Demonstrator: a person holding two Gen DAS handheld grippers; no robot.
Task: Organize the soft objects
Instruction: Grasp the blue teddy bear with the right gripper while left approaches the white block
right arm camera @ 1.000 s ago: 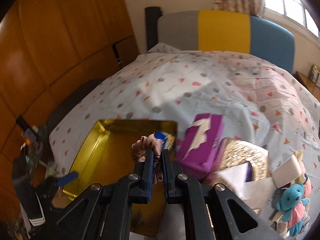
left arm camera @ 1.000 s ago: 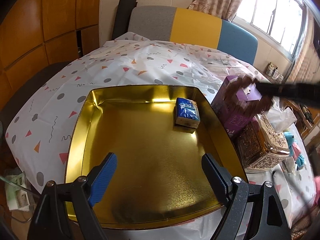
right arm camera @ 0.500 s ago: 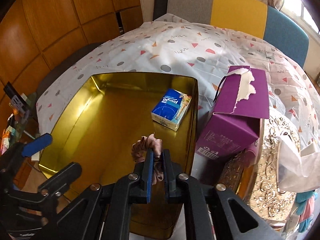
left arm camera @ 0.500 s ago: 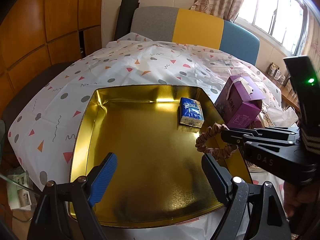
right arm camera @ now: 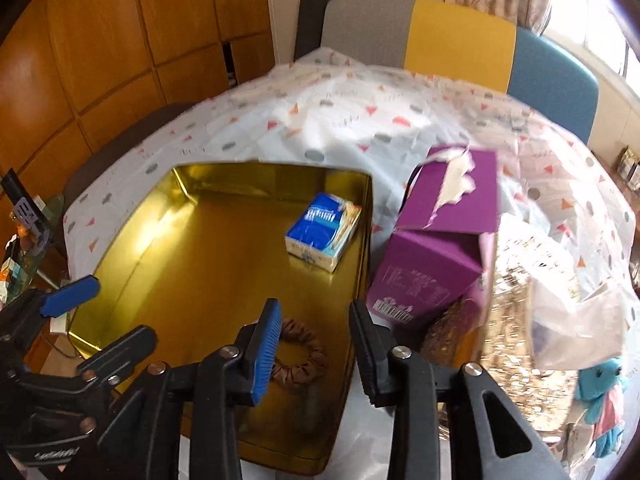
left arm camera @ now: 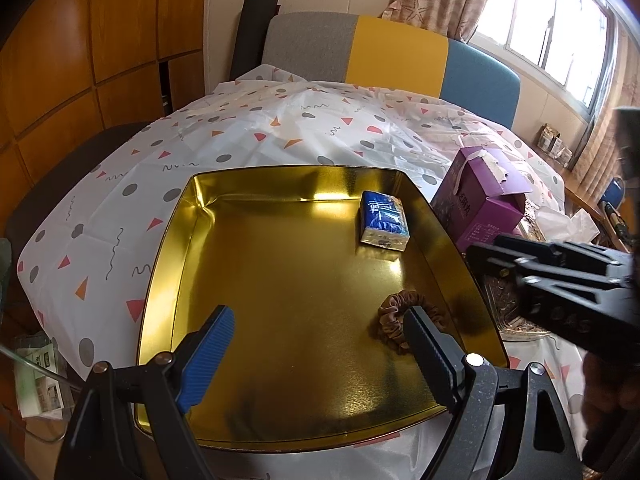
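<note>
Brown scrunchie lies in the gold tin by its right wall, below our right tongs, whose jaws have just been opening, gripping nothing. Our left tongs gape wide, empty.

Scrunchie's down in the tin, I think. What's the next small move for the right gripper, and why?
Probably lift the right gripper straight up and back, clear of the tin. Its jaws have just been opening, and the scrunchie lies on the tin floor between them with no pad pressing on it, near the tissue pack. Then it can swing toward the teddy on the right.
</note>
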